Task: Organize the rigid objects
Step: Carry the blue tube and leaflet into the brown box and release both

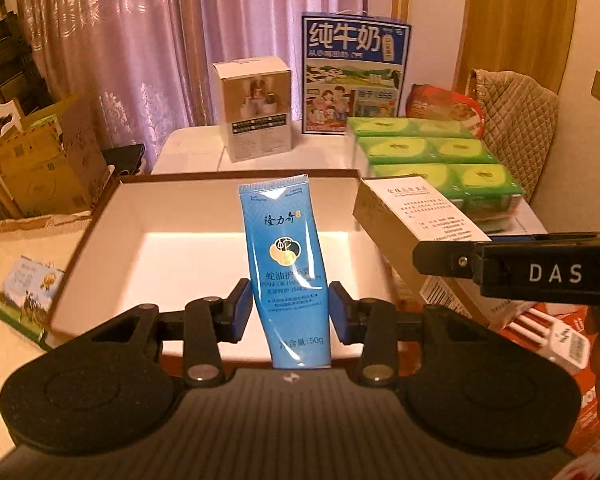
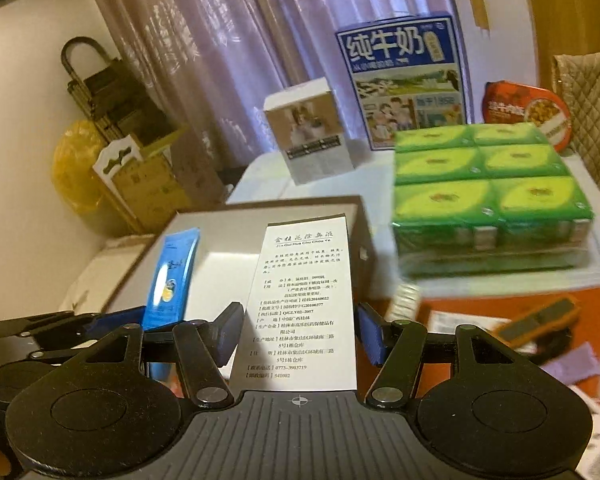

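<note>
Left tool (image 1: 290,312) gripping blue 50g tube (image 1: 286,264); right tool (image 2: 300,336) gripping "Jin Gui Hua" box (image 2: 304,300).

At the bottom centre of the frame the right gripper (image 2: 298,330) clamps a small carton (image 2: 305,304), its white panel of printed text facing the camera, pads pressed on both sides. At lower left the left gripper (image 2: 112,322) holds a blue tube (image 2: 173,276) over an open shallow box (image 2: 224,264) with white inside. Right of centre sits a wrapped block of green tissue packs (image 2: 488,196) on the counter (image 2: 260,176). Behind them, in the upper middle, stand a milk carton (image 2: 404,80) and a white box (image 2: 308,136). An orange item at lower right is too blurred to identify.
</note>
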Demonstrator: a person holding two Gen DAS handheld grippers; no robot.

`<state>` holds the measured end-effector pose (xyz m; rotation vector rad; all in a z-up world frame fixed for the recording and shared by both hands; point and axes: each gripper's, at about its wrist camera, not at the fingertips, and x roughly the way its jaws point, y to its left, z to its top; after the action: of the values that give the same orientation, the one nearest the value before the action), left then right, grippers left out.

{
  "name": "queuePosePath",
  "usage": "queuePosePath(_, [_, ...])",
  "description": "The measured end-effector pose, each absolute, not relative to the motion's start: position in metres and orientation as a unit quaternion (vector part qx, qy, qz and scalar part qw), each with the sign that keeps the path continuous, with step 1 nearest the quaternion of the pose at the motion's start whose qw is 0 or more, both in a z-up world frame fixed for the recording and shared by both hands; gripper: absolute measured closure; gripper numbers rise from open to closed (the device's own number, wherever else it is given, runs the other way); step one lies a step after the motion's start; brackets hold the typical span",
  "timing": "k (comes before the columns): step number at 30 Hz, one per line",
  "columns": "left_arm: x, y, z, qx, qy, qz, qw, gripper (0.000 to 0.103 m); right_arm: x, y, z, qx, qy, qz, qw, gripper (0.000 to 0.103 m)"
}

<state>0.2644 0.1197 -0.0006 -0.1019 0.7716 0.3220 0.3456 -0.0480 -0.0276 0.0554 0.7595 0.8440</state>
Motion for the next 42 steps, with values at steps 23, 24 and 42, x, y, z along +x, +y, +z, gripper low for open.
queuePosePath(23, [0.326,0.244,-0.065,-0.05,0.461,0.069,0.883,0.067,0.375,0.086,-0.086,-0.001,0.416,0.293,0.861,0.045])
queuePosePath(24, [0.328,0.246,-0.067,-0.05,0.463,0.067,0.882,0.067,0.377,0.087,-0.09,0.002,0.417,0.29,0.862,0.045])
queuePosePath(42, [0.33,0.26,-0.09,-0.055,0.502,0.075,0.86,0.063,0.376,0.082,-0.109,-0.017,0.45,0.303,0.84,0.033])
